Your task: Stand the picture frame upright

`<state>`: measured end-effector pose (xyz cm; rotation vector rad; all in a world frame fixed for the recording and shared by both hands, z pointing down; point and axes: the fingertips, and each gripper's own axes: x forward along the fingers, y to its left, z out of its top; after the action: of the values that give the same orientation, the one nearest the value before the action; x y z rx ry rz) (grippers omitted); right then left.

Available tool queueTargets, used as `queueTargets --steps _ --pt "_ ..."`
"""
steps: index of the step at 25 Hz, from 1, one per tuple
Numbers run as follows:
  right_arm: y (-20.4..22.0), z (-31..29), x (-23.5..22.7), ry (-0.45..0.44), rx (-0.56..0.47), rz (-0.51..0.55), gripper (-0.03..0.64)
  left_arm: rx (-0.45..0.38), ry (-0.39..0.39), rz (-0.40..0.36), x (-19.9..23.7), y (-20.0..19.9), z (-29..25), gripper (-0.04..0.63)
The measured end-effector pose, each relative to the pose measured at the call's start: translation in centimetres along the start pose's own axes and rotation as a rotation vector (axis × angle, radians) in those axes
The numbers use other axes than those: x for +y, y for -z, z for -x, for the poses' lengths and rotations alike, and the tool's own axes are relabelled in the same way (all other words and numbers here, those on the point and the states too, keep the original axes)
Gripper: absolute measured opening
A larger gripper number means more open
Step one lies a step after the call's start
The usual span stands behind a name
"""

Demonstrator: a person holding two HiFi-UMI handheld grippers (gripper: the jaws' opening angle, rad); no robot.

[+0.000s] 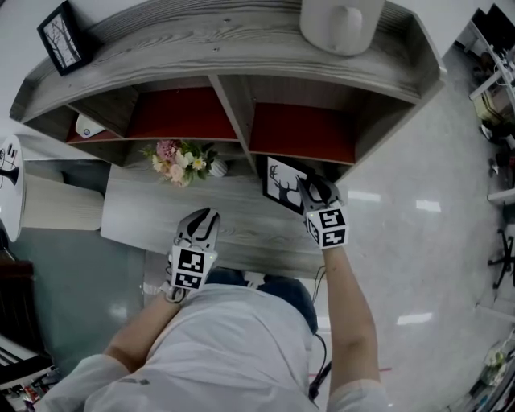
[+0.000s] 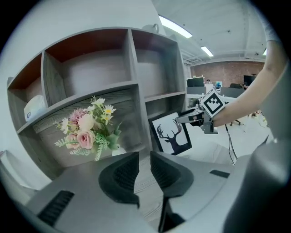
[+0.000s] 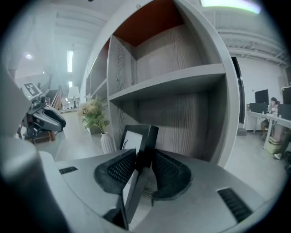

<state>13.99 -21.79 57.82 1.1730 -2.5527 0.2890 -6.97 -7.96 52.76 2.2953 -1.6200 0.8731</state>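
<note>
Right tongs (image 3: 144, 164) clamped on the picture frame (image 3: 136, 136): both pads sit on its black border, edge-on between them in the right gripper view. Grip is at the frame's upper right edge as seen in the left gripper view, where the right tongs (image 2: 193, 119) come in from the right.

Picture frame (image 2: 172, 134): black border, white sheet, black deer-head silhouette. It stands on its lower edge but tilted, not square. Its lower edge looks down on the surface; can't confirm contact. In the head view the picture frame (image 1: 282, 183) sits at the right end of the surface (image 1: 161, 209), just in front of the right lower cubby, with the right tongs (image 1: 312, 191) on its near-right side.

Left tongs (image 2: 144, 168): pads a narrow gap apart, nothing between them, only wood grain visible through the gap. In the head view the left tongs (image 1: 203, 221) hover over the near middle of the surface, well apart from the frame.

Flowers (image 1: 179, 161) (pink and white, in a small white vase (image 1: 217, 167)) stand left of the frame, in front of the centre divider. Same flowers (image 2: 88, 127) show left of the frame in the left gripper view, and beyond it (image 3: 94, 113) in the right gripper view.

Shelf unit (image 1: 233, 48): grey wood grain, red-backed cubbies. On top: a second black frame (image 1: 63, 36) at far left and a white cylinder (image 1: 339, 22) toward the right. Small white object (image 1: 87, 127) in the left cubby.
</note>
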Motion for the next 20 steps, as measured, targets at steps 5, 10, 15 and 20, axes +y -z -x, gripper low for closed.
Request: queueTargets --steps 5,10,15,20 --pt "0.0 -1.3 -0.9 0.031 0.002 0.014 0.129 0.010 -0.039 0.026 1.3 0.4 0.5 0.083" --pt "-0.8 -2.5 -1.0 0.052 0.012 0.046 0.137 0.026 -0.054 0.031 1.4 1.1 0.9 0.081" --pt "-1.5 -3.5 -1.3 0.083 0.016 0.075 0.142 0.035 -0.062 0.034 1.4 1.4 1.0 0.081" --pt "-1.9 -4.5 -2.1 0.132 0.026 0.086 0.146 0.043 -0.067 0.038 1.3 1.7 1.2 0.081"
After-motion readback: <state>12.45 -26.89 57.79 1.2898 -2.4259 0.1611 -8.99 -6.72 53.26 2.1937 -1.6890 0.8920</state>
